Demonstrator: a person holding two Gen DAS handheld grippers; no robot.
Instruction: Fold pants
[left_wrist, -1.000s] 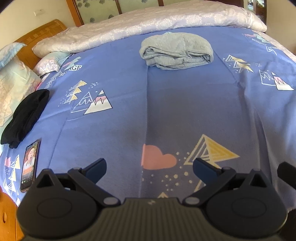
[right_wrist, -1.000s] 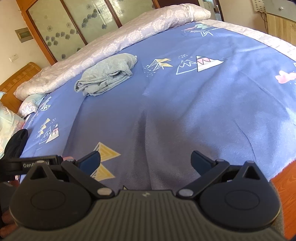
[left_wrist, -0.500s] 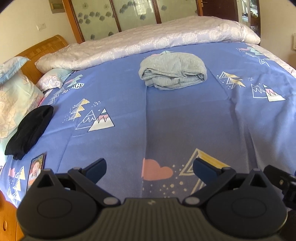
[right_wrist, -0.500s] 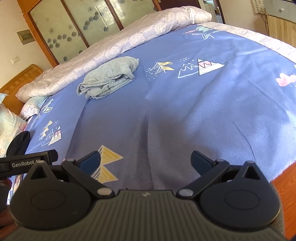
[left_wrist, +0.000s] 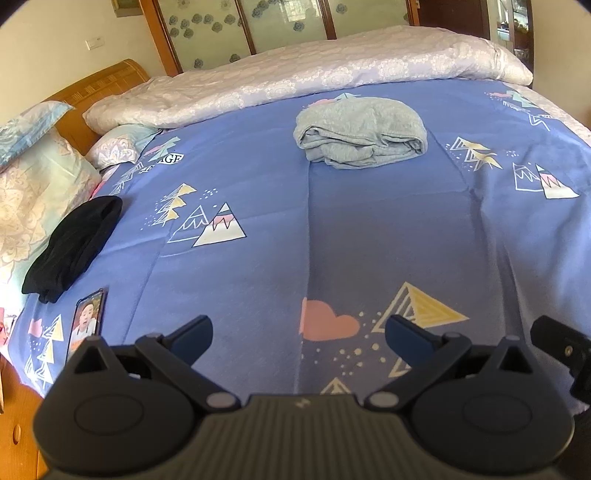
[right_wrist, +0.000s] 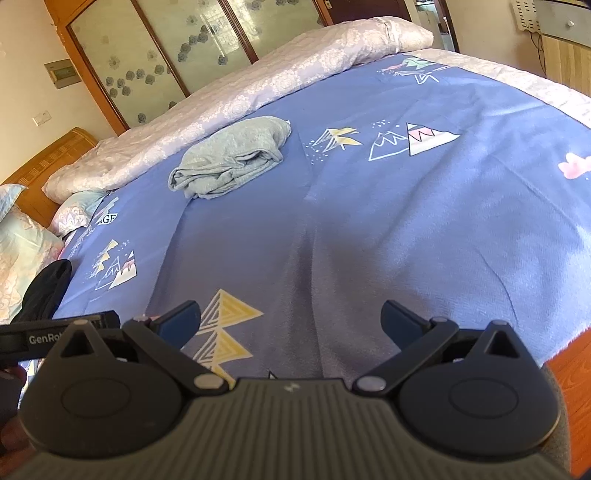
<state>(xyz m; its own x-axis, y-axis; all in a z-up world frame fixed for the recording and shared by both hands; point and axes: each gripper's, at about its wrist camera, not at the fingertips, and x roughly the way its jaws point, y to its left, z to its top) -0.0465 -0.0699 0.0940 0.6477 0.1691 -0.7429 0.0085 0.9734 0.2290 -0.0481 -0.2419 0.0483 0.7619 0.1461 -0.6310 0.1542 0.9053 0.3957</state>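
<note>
On the blue bed (left_wrist: 258, 229), a black garment (left_wrist: 72, 247) lies far left of the folded grey pants (left_wrist: 360, 133), a phone (left_wrist: 86, 319) just nearer. The pants' long axis runs across the bed, folds facing the cameras. Left gripper (left_wrist: 297, 332) and right gripper (right_wrist: 290, 321) hover well short, jaws apart, empty.

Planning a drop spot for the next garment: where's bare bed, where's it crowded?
Bare: the wide blue patterned bedsheet between the folded grey pants and both open tools, left tool, right tool; also right of the pants. Crowded: the left edge, with the black folded garment, smartphone and floral pillows.
</note>
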